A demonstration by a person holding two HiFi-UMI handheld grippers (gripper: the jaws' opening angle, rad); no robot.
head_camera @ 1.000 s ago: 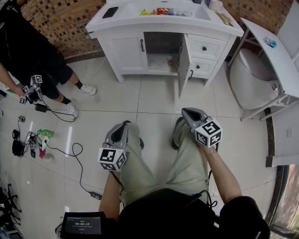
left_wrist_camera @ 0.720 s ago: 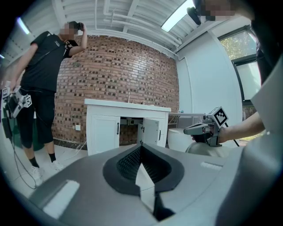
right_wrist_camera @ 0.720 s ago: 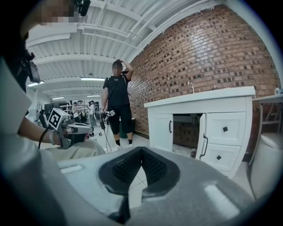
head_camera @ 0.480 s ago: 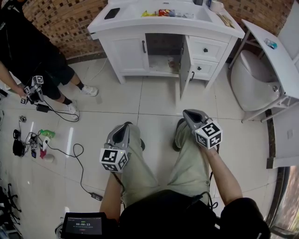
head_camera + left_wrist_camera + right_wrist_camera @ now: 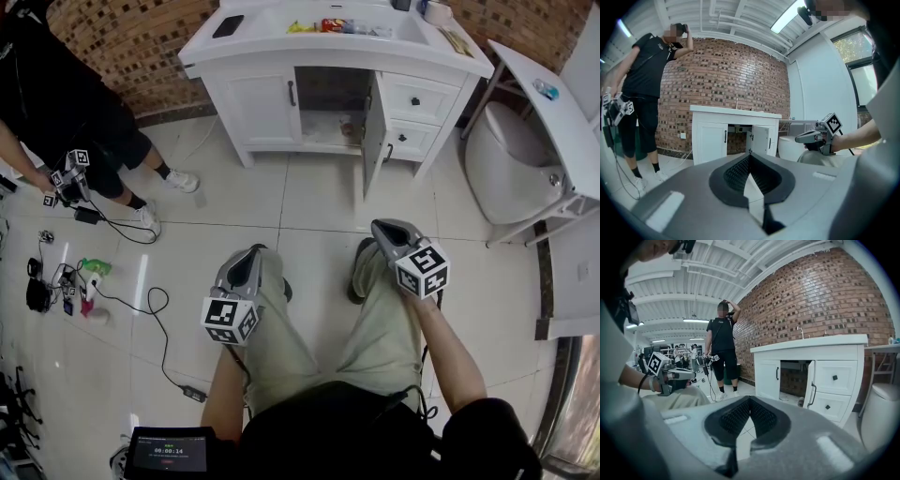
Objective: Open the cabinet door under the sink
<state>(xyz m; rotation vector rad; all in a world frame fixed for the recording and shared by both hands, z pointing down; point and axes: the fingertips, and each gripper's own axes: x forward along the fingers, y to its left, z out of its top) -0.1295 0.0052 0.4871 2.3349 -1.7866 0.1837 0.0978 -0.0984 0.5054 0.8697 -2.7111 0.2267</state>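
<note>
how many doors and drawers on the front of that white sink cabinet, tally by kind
doors: 2 (shut door, open door)
drawers: 2 (top drawer, bottom drawer)
total: 4

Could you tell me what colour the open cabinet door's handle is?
Black; the handle shows best in the right gripper view.

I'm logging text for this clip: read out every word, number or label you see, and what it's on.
"00:00:14": on the small screen at the head view's bottom edge.
Packets on the vanity: print too small to read.
Marker cubes: square patterns only, no words.
</note>
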